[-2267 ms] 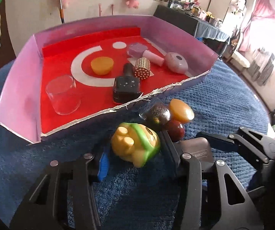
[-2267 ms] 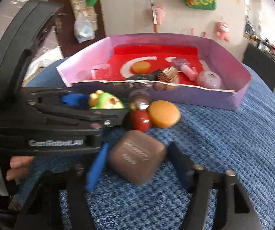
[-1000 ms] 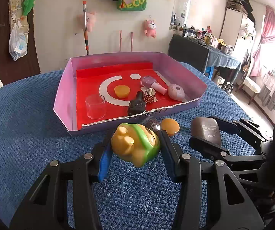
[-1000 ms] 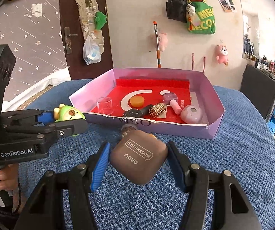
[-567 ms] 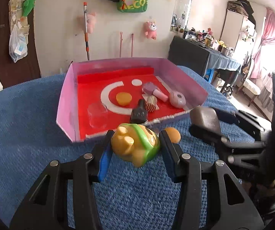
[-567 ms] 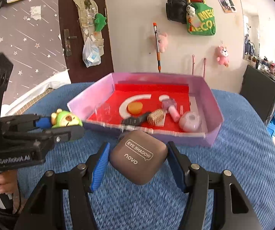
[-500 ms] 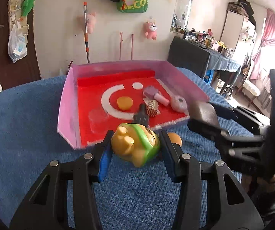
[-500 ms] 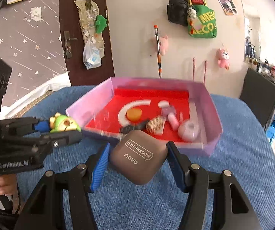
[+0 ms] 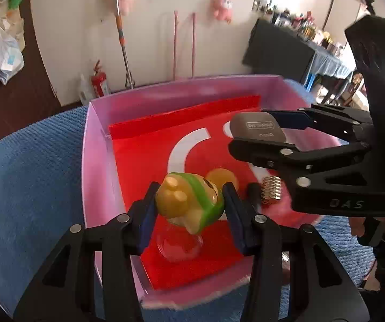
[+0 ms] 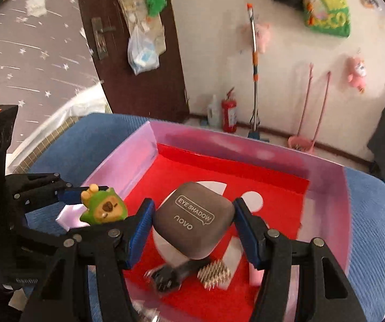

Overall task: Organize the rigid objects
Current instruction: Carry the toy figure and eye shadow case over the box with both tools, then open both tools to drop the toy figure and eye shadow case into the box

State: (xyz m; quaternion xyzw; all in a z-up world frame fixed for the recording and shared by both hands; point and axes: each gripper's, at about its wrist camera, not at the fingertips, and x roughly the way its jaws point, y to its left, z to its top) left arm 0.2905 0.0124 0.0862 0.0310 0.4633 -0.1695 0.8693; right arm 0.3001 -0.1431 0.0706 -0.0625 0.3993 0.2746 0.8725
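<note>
My left gripper (image 9: pixel 188 209) is shut on a green and yellow toy figure (image 9: pixel 189 201) and holds it above the near left part of the pink box (image 9: pixel 95 145) with the red floor. In the right wrist view the same toy figure (image 10: pixel 103 209) hangs over the box's left wall. My right gripper (image 10: pixel 193 222) is shut on a brown eye shadow case (image 10: pixel 193 220), held above the middle of the box; from the left wrist view the case (image 9: pixel 256 128) floats over the box's right half.
Inside the box lie a clear glass cup (image 9: pixel 179 247), an orange disc (image 9: pixel 223 178), a gold studded roller (image 9: pixel 271 193) and a dark bottle (image 10: pixel 176 271). The box sits on a blue textured cloth (image 9: pixel 31 182). Beyond the table's far edge stand a wall with a mop and a dark cabinet.
Both grippers have travelled forward from the cloth in front of the box to above its red floor, each keeping its object. The box looks much nearer and larger in both views.
</note>
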